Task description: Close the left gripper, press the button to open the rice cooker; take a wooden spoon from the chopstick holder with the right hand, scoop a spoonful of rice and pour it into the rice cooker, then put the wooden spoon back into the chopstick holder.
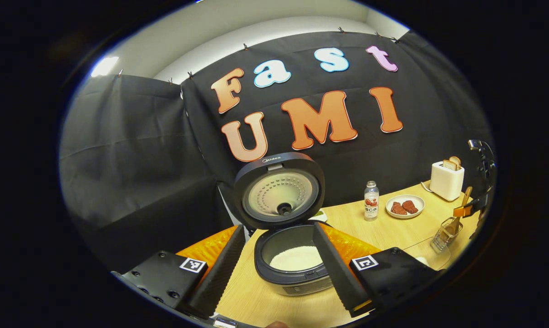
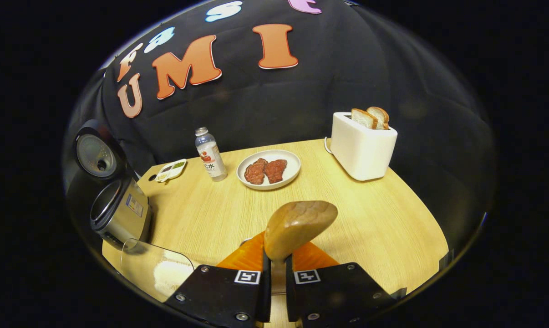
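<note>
The rice cooker (image 1: 292, 269) stands open with its lid (image 1: 279, 191) upright and white rice in the pot. My left gripper (image 1: 278, 229) is open, one finger either side of the cooker, holding nothing. In the right gripper view, my right gripper (image 2: 277, 264) is shut on the handle of the wooden spoon (image 2: 297, 225), whose empty bowl points up over the table. From the left gripper view the spoon (image 1: 462, 202) hangs just above the wire chopstick holder (image 1: 446, 233). The cooker (image 2: 119, 214) sits far left of the right gripper.
A glass bowl of rice (image 2: 158, 269) sits near the cooker. Farther back on the wooden table (image 2: 383, 218) are a small bottle (image 2: 210, 155), a plate of meat (image 2: 268, 169), a white toaster with bread (image 2: 363, 143) and a small dish (image 2: 171, 170).
</note>
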{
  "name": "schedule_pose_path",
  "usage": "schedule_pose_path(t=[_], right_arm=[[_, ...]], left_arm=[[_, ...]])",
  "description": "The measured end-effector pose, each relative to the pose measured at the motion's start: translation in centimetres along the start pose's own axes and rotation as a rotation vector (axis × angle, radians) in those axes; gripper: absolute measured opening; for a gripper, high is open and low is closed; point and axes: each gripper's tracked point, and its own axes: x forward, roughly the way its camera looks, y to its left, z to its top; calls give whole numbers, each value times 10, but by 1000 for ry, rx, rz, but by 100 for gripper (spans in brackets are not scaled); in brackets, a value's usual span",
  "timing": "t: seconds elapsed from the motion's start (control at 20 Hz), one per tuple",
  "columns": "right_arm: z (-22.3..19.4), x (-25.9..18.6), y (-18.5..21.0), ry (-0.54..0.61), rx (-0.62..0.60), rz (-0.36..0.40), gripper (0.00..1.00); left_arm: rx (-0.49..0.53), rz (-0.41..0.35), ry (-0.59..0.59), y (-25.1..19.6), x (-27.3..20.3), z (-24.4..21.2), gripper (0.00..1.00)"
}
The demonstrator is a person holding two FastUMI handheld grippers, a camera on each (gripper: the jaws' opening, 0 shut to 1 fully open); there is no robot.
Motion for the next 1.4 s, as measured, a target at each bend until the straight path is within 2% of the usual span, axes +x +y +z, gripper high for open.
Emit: schedule_pose_path(t=[0.05, 0.2, 0.25, 0.3, 0.35, 0.4, 0.45, 0.5, 0.55, 0.6, 0.65, 0.7, 0.75, 0.8, 0.85, 0.9, 0.95, 1.0, 1.05, 1.1, 1.25, 1.3, 1.4], right_arm=[[3, -2, -1, -7, 16, -2, 13], [2, -6, -7, 23, 54, -12, 17], [5, -9, -10, 29, 61, -21, 13], [7, -10, -13, 28, 64, -32, 20], [12, -12, -17, 28, 65, -45, 23], [16, -17, -21, 23, 63, -57, 17], [23, -21, -25, 15, 63, -70, 31], [30, -26, -27, 2, 67, -74, 39], [40, -32, -29, -14, 73, -79, 41], [48, -36, -31, -31, 79, -83, 44], [58, -41, -32, -50, 83, -87, 54], [72, -55, -33, -71, 84, -85, 60], [83, -61, -33, -95, 83, -87, 62], [92, -67, -32, -116, 79, -86, 68], [102, -75, -30, -136, 73, -84, 70], [110, -81, -28, -154, 69, -79, 72], [118, -87, -25, -170, 63, -74, 74], [125, -92, -21, -187, 53, -69, 75], [132, -98, -17, -203, 39, -65, 75], [138, -103, -14, -218, 22, -63, 76], [156, -118, -4, -251, -11, -53, 76], [160, -122, 0, -259, -18, -49, 76], [164, -127, 5, -265, -42, -45, 77]], left_arm=[[-7, -2, 1, 0, 2, 1, 100], [-23, -8, -1, -1, 10, 6, 100], [-24, -11, -4, -1, 13, 5, 94], [-25, -10, -6, 0, 16, 7, 94], [-30, -14, -8, 0, 18, 10, 94], [-37, -17, -11, 0, 20, 13, 94], [-45, -19, -13, 0, 21, 16, 94], [-54, -20, -15, 1, 24, 21, 100], [-67, -22, -24, 3, 28, 27, 94], [-79, -20, -33, 4, 31, 36, 94], [-93, -18, -42, 6, 35, 44, 100], [-101, -14, -49, 7, 39, 52, 94], [-108, -4, -59, 11, 44, 60, 94], [-118, 3, -66, 13, 50, 69, 100], [-132, -1, -77, 11, 54, 79, 97], [-140, 1, -82, 10, 62, 89, 94], [-144, 6, -85, 10, 69, 97, 100], [-146, 13, -89, 10, 76, 107, 100], [-151, 19, -90, 10, 81, 115, 94], [-159, 26, -90, 10, 87, 121, 100], [-195, 47, -88, 13, 112, 143, 100], [-201, 53, -73, 14, 124, 147, 94], [-213, 62, -36, 13, 147, 151, 94]])
